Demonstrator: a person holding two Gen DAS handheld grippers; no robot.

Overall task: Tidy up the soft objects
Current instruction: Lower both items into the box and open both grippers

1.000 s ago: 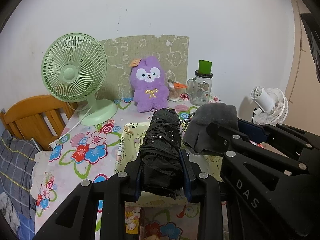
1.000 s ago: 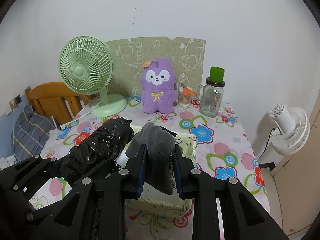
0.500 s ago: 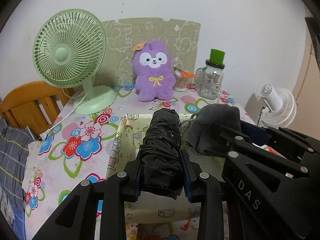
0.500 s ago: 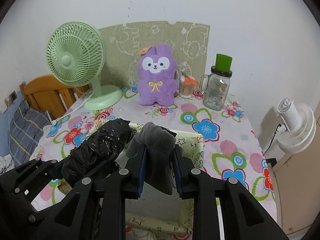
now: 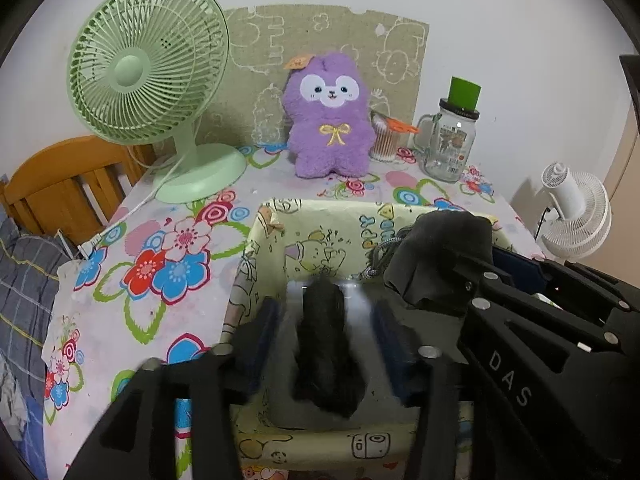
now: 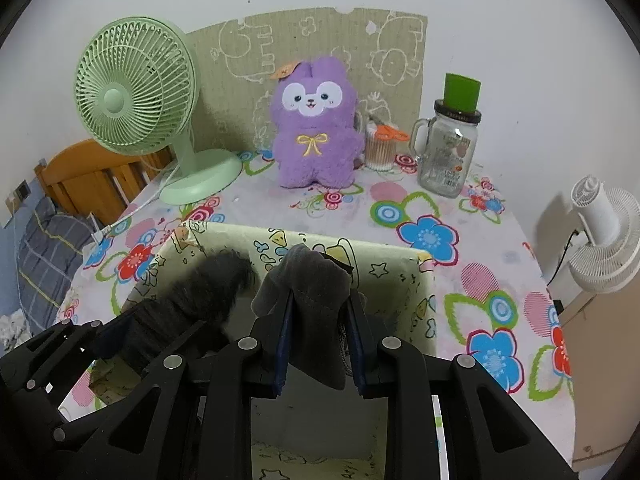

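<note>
Over the yellow cartoon-print bin (image 5: 304, 232) I am releasing the black bundle (image 5: 326, 344): my left gripper (image 5: 326, 340) is opening, its pads clear of the blurred bundle. My right gripper (image 6: 318, 332) is pinching the grey sock (image 6: 316, 300), which probably drops next. Around us are a floral tablecloth (image 6: 436, 216) and a white wall.

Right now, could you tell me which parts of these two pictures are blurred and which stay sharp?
Left wrist view: the black bundle and the opening left gripper are smeared; the purple plush stays sharp. Right wrist view: the same bundle is blurred, while the right gripper and grey cloth are crisp.
</note>
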